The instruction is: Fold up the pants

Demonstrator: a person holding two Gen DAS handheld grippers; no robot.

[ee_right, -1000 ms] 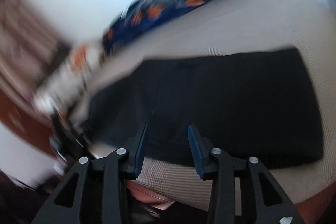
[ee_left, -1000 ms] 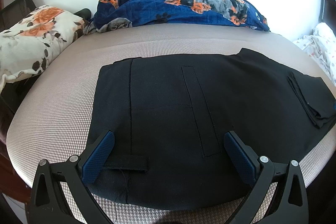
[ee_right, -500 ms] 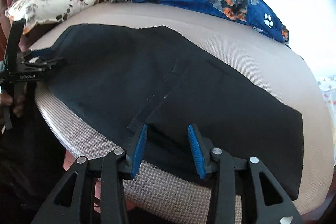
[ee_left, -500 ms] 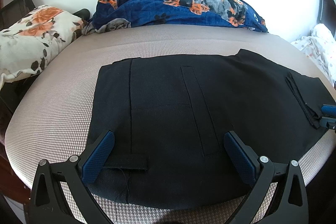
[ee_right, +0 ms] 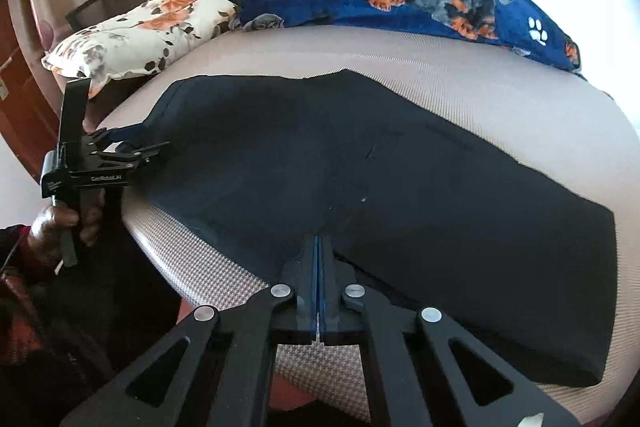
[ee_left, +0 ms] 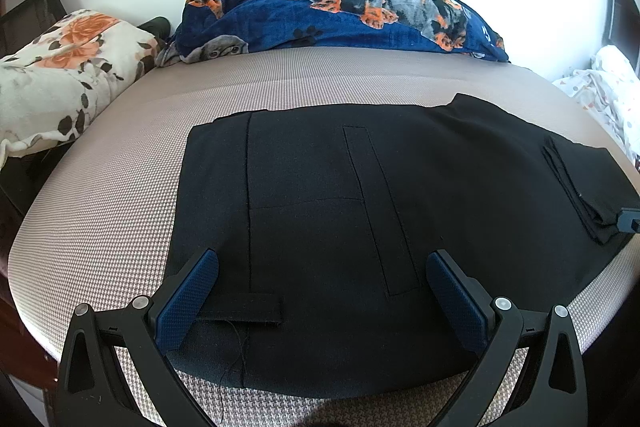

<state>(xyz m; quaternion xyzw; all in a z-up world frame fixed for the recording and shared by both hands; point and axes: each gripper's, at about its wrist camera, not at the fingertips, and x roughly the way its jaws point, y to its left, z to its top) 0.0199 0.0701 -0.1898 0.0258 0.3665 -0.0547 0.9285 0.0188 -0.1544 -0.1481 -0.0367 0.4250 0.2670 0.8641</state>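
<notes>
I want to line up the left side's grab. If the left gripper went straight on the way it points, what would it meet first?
The left gripper, jaws wide open, points down at the black pants near their waistband end. It would probably meet that fabric first, then the bed beneath.

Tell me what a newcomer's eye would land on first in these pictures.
First, the black pants spread flat across the middle of the beige bed. Next, the blue dog-print blanket bunched along the far edge by the wall, with a floral pillow to its left. Up close, the right gripper has just closed on the pants' near edge, while the left gripper sits open over the waistband end.
</notes>
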